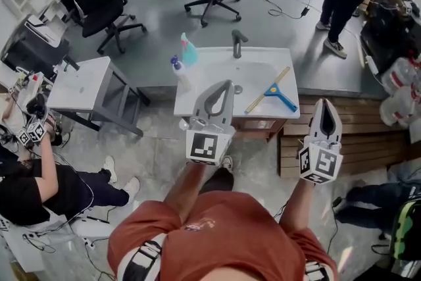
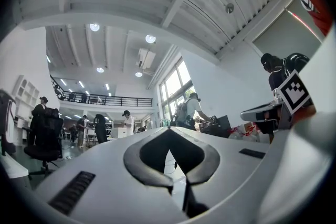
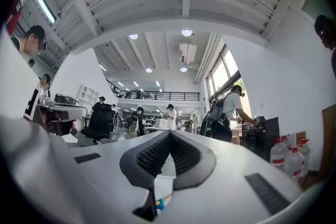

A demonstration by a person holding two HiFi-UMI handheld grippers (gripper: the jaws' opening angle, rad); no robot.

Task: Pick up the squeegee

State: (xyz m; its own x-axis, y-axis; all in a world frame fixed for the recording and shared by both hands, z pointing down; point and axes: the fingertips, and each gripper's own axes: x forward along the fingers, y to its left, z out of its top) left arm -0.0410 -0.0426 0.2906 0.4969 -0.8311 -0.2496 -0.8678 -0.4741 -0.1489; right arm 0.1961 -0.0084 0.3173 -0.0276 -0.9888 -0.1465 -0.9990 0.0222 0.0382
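**Q:** Where does the squeegee [image 1: 273, 93] lie?

**A:** Flat on the washbasin [image 1: 212, 60] top, near its right edge, with the blue part toward the front right corner. From there I judge it handiest for my right hand-held gripper [image 1: 327, 102].

**Q:** And the jaws?

**A:** Both pairs are closed tip to tip on nothing. The left hand-held gripper [image 1: 228, 83] is raised over the front edge and the right is off the front right corner, both clear of the squeegee. I judge they must part before any grasp.
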